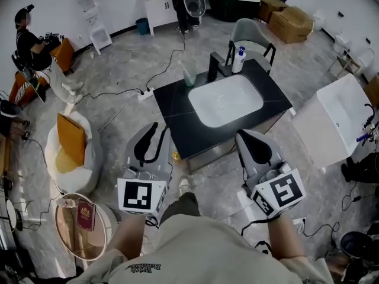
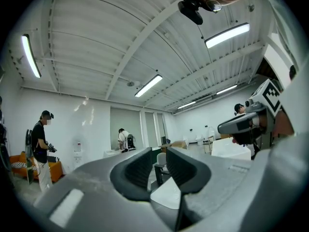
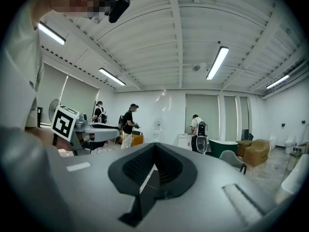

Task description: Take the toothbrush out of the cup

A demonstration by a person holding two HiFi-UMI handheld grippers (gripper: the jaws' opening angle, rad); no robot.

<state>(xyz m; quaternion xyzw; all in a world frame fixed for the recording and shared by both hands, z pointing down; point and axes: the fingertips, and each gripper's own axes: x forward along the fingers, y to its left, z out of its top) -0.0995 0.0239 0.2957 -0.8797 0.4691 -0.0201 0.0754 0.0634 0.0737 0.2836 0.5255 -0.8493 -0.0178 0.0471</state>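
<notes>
Left gripper [image 1: 159, 130]: jaws apart, nothing between the fingers; through the gap in the left gripper view [image 2: 159, 159] only a chair and part of the white basin show.
Right gripper [image 1: 244, 136]: fingertips closed together on nothing, as the right gripper view [image 3: 154, 146] shows.
Marker cubes: two, one on each gripper.
Counter [image 1: 177, 114]: one, black, just beyond both pairs of fingers.
Sink basin [image 1: 226, 100]: one, white, ahead and between the two sets of fingers.
Cup [image 1: 189, 77]: one, pale green and see-through, upright at the counter's far left edge, ahead of the left fingers and past the basin.
Toothbrush: too small to make out in the cup; colour and shape unclear.
Faucet [image 1: 215, 65]: one, black, behind the basin, just right of the cup.
Pump bottle [image 1: 239, 60]: one, white with a blue top, beside the faucet.
Chair [image 1: 251, 37]: one, grey, beyond the counter.
People: three far off in the right gripper view, faces covered.
</notes>
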